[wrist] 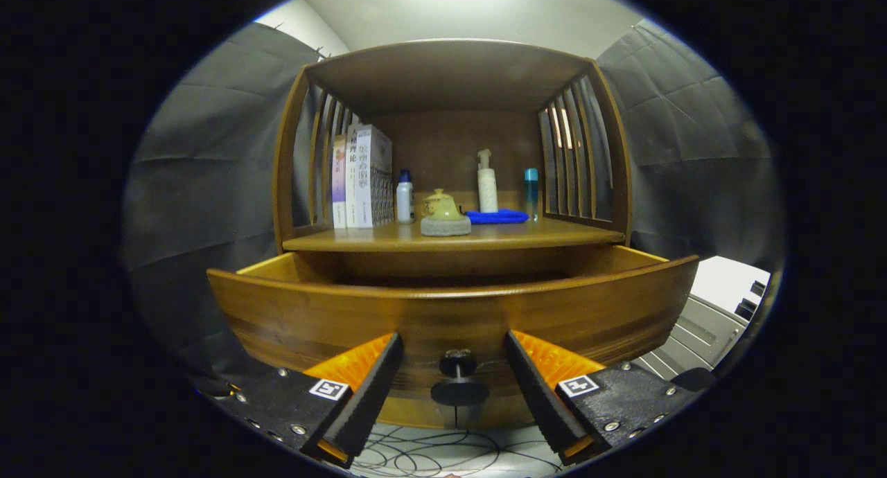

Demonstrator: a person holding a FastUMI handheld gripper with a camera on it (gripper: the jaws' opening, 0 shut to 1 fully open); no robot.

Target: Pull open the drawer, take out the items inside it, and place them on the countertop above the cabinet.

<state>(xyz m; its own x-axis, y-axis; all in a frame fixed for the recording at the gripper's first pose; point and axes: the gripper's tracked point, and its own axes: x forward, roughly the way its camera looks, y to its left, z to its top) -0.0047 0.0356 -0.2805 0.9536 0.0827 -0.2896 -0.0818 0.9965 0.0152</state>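
the wooden cabinet [450, 76] stands against the booth wall, its drawer [450, 312] pulled out toward the camera; the inside of the drawer is hidden behind its front panel. on the worktop [554, 237] above sit books [364, 176], a white bottle [405, 197], a yellow teapot [443, 206] on a grey pad, a pump bottle [487, 183], a blue cloth [497, 217] and a slim blue-capped tube [531, 192]. the hand-held gripper [454, 364] is spread wide, holding nothing, its fingers either side of the black drawer knob [458, 377] without touching it.
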